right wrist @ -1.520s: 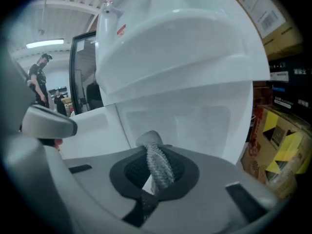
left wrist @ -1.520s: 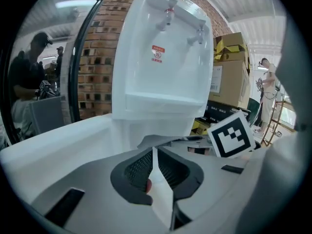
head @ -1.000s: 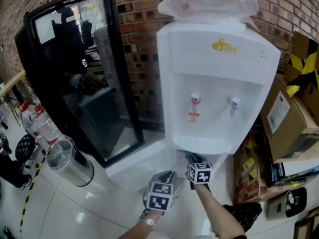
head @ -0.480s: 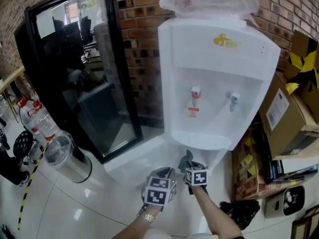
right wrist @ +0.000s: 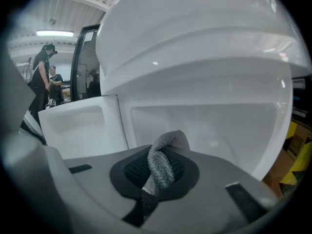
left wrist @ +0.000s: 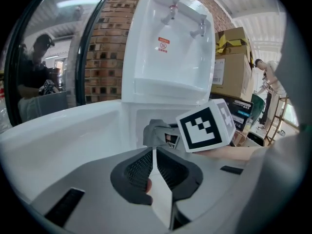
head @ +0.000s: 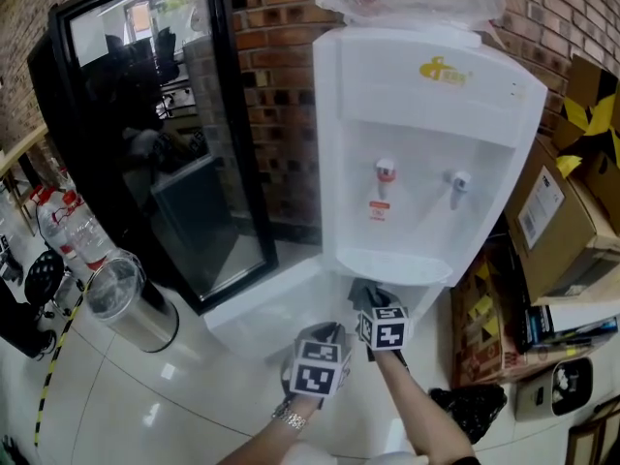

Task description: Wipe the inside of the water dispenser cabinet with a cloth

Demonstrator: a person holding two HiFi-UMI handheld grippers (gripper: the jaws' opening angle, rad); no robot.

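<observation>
the water dispenser (head: 426,143) cabinet (right wrist: 204,126) stands open, its door (head: 254,310) swung left. the right gripper (head: 366,303) pinches a grey cloth (right wrist: 163,160) at the cabinet mouth. the left gripper (left wrist: 154,167) is closed on nothing. wiping looks barely begun, with the inner walls left.

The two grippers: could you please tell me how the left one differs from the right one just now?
The right gripper is shut on a grey cloth; the left gripper is shut with no cloth in it. The right gripper points into the open cabinet under the dispenser; the left gripper hangs behind it, nearer the person. Both have their jaws together.
</observation>
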